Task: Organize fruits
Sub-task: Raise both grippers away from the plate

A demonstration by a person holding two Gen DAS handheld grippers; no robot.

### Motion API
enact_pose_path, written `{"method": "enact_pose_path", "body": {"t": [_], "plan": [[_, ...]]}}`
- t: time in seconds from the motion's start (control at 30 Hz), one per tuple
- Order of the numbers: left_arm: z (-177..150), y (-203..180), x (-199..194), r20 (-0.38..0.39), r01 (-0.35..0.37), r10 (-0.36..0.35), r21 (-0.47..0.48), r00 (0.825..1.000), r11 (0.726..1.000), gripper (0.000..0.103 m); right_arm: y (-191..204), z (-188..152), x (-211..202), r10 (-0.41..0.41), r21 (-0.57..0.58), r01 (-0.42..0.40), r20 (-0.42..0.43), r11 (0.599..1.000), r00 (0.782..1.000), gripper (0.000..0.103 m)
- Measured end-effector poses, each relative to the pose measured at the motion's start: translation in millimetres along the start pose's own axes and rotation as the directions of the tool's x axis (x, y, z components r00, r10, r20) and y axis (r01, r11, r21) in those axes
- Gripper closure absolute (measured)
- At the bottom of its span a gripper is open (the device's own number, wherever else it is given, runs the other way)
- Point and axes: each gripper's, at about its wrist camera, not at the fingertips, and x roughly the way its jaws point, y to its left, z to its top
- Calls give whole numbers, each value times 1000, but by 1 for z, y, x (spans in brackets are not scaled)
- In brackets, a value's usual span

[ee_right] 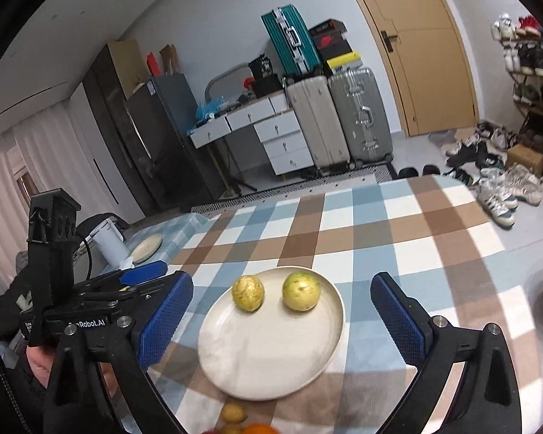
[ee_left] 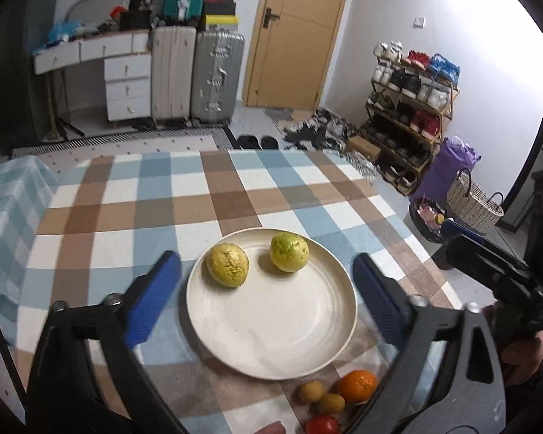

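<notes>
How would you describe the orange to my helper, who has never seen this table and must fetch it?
On the checked tablecloth, find the white plate. Just off its near rim lies a loose fruit cluster. The orange is its biggest piece and the only bright orange one, beside two small yellowish fruits and a red one.

The left wrist view looks forward and down between its own tongs [ee_left: 266, 289] over the checked tabletop [ee_left: 134, 213], close above the white plate [ee_left: 271, 329], facing the door [ee_left: 293, 32]. The right wrist view looks from just beside it, angled leftward toward the suitcases [ee_right: 340, 119]; both share the plate [ee_right: 271, 347], tabletop [ee_right: 398, 224] and far wall.
</notes>
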Motion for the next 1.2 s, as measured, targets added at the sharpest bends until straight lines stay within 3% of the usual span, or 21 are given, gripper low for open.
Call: {"method": "enact_pose_path", "body": {"t": [0.37,0.6,0.7,1.2], "plan": [[-30,-21,-82,43,-18,18,-2,999,1000,1,45,-32,-72,-30,-54,34,65,998,997,0],[-73,-37,-120,53,-20,19,14,998,1000,1,63,-62,-97,-59,-84,64,60,994,996,0],[-93,-39,-124,34,-8,7,6,999,1000,1,65,-75,-108,-70,-89,76,64,993,995,0],[-156,-47,-62,-163,64,-68,-27,984,998,1,60,-130,-107,-120,-57,119,-11,991,993,0]]}}
